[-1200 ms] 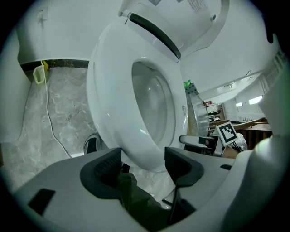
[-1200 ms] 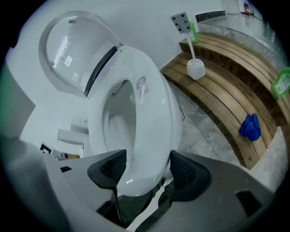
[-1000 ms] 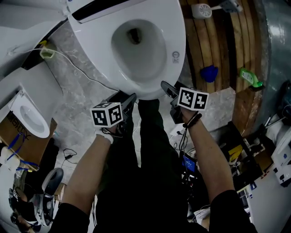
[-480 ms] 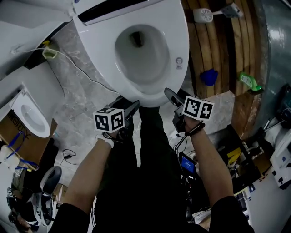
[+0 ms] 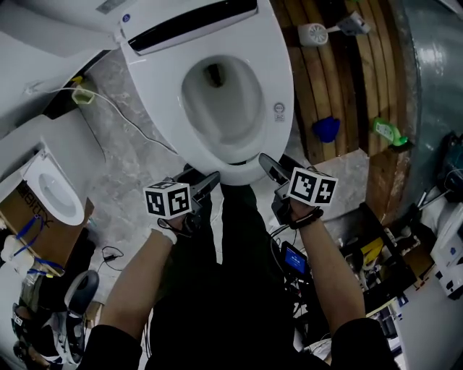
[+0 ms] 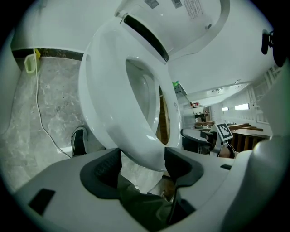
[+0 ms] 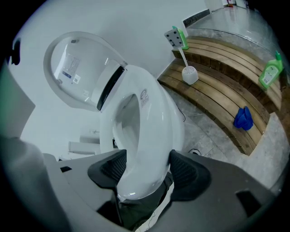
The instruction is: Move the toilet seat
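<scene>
The white toilet seat lies flat on the bowl, and the lid stands raised behind it. My left gripper is at the front left of the rim and my right gripper at the front right, both close to the seat's front edge. In the left gripper view the seat fills the gap above the open left gripper. In the right gripper view the seat's front sits between the wide-apart pads of the right gripper. I cannot tell whether the pads touch it.
A wooden slatted platform to the right holds a toilet brush, a blue cloth and a green bottle. A cable runs over the marble floor at the left. A second white seat rests on a cardboard box. The person's dark trousers stand just before the bowl.
The head view has shifted, so the toilet sits lower in the picture. Both grippers stay at the front of the rim, slightly nearer to it.
</scene>
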Tool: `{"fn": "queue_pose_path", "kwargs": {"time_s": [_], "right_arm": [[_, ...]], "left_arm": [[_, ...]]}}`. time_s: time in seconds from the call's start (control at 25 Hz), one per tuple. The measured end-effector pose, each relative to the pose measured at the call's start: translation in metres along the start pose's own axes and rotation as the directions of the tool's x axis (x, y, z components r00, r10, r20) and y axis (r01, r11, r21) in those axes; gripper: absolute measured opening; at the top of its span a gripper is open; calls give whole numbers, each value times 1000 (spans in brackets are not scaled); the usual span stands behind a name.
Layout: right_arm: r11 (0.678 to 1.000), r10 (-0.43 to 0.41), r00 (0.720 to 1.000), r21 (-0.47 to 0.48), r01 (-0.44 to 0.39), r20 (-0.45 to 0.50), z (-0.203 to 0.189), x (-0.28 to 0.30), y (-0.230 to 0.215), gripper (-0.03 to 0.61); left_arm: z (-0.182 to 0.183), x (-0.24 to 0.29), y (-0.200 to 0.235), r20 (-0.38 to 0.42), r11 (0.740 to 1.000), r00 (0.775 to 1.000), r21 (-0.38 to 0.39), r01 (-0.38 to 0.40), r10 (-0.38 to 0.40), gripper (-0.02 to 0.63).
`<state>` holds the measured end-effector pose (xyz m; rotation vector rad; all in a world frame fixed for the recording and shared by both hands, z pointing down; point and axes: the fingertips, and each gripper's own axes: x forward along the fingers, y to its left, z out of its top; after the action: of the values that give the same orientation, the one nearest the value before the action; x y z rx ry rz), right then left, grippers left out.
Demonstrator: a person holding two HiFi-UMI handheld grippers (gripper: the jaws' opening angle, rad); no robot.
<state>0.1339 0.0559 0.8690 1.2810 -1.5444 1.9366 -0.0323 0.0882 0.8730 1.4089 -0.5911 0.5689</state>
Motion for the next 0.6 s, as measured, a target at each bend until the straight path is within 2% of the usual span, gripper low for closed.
{"fn": "queue_pose_path", "kwargs": {"time_s": [0.32, 0.6], "right_arm": [[999, 40, 999, -4, -40, 1, 3, -43, 30, 295], [998, 67, 997, 0, -68, 48, 11, -77, 60, 295]], "left_arm": [[-2, -32, -37, -16, 1000, 1000, 4, 27, -27, 288], [4, -64, -69, 23, 998, 998, -3, 65, -64, 290]]}}
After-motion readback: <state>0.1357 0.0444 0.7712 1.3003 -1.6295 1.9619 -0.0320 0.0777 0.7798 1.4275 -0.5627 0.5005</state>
